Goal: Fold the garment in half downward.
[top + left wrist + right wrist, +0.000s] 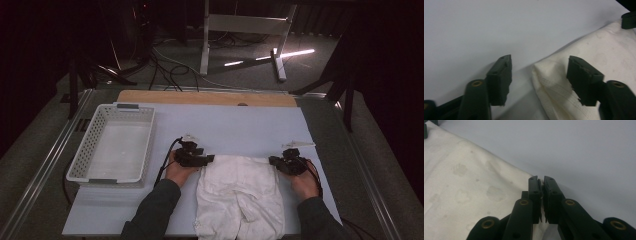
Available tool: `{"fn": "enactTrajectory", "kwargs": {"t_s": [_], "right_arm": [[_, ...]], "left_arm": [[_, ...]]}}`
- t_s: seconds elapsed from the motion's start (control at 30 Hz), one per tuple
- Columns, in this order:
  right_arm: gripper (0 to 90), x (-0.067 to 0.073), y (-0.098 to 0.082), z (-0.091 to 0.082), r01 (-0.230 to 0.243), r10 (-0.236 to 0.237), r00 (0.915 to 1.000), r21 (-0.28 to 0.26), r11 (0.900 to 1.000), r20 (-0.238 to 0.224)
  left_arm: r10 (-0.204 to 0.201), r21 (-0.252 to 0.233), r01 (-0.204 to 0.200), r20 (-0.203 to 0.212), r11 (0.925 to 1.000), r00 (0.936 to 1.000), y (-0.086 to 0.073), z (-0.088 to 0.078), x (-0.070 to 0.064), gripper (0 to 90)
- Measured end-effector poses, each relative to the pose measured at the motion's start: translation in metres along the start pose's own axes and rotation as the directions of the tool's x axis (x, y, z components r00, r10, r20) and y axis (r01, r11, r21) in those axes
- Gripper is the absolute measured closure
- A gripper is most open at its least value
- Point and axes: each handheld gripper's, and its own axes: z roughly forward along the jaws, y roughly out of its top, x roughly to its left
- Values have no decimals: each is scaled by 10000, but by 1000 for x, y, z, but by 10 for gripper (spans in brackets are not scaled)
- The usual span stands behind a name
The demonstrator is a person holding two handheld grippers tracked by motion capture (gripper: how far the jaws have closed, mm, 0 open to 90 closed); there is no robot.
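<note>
Flanking white cloth (pixel 240 192), basket (pixel 95 176) left

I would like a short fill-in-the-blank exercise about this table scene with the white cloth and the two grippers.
1. The white cloth lies on the table between the two ____.
2. The white basket stands on the ____ side of the high view.
3. The right gripper has its jaws ____ at a corner of the cloth.
4. The left gripper has its jaws ____, with a cloth corner between them.

Missing words: grippers; left; shut; open

Black jaws w/ brass rivets, prob. dark sleeves (pixel 155 207)
</note>
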Motion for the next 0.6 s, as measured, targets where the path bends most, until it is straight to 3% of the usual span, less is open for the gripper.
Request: {"fn": "enactTrajectory", "kwargs": {"t_s": [0.2, 0.3, 0.47, 0.6], "right_arm": [[848, 1, 0, 0, -27, 27, 10000, -51, 10000, -68], [848, 1, 1, -2, 102, -103, 9999, -68, 9999, -62], [849, 1, 2, -4, 72, -72, 10000, -209, 9998, -15], [849, 2, 6, -4, 110, -107, 9999, -325, 9994, 98]], "left_arm": [[216, 411, -239, 557, 9989, 9982, -1, 3, -4, 707], [135, 245, -153, 711, 9996, 9974, 1, 0, -3, 828], [256, -129, -248, 699, 9996, 9972, 9, -8, -3, 849], [206, -458, -186, 434, 9988, 9988, 17, -14, -2, 853]]}}
